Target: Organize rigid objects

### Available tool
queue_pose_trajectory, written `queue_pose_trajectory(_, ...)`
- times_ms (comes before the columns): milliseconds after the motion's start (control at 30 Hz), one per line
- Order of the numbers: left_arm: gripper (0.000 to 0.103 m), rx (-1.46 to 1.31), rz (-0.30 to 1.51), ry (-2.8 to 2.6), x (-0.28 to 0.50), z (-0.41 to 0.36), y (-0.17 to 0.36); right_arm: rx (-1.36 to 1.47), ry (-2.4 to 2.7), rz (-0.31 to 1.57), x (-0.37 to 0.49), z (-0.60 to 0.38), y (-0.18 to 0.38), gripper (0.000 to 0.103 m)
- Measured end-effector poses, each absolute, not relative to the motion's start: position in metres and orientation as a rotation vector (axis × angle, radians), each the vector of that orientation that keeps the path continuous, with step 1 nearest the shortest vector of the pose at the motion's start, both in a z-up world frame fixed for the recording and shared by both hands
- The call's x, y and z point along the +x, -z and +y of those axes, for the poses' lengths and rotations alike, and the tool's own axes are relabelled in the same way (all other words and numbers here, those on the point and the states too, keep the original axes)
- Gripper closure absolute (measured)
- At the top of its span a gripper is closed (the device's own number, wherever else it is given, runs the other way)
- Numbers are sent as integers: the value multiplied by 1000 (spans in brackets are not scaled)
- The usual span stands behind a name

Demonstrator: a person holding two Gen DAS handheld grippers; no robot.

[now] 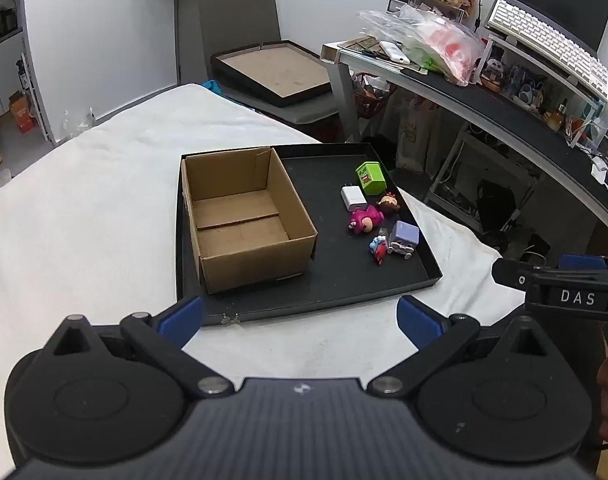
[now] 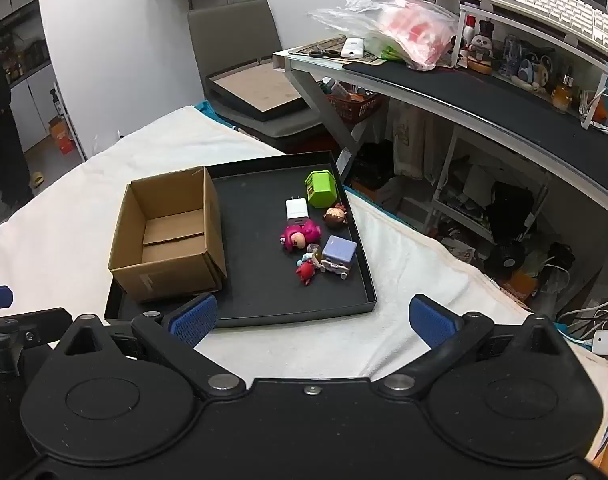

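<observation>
Both grippers spread and empty; toy cluster [image 2: 320,236] lies on the black tray [image 2: 263,308] at about 12 o'clock from the right gripper [image 2: 312,320], nearer it than the left gripper [image 1: 299,316] (cardboard box [image 1: 243,216] at the left's 11 o'clock).

We see a bright room with soft, even light. The white cloth [image 1: 103,200] looks very bright, almost washed out. The black tray [image 1: 344,280] is dark with small soft shadows. Both pictures bend at the edges and go dark in the corners. The middle looks sharp.
</observation>
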State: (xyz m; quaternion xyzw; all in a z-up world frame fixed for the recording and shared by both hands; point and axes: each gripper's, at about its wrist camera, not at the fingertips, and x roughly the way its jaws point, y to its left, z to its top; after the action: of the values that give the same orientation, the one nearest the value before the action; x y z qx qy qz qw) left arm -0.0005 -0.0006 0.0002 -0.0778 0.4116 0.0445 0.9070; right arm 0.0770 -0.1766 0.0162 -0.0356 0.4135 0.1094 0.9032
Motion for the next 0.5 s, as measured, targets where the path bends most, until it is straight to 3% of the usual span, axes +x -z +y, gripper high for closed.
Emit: queue_pose_trajectory(500,1,-173,848,-97,-1,0,-2,-83,-214,850,76,-175,-16,0)
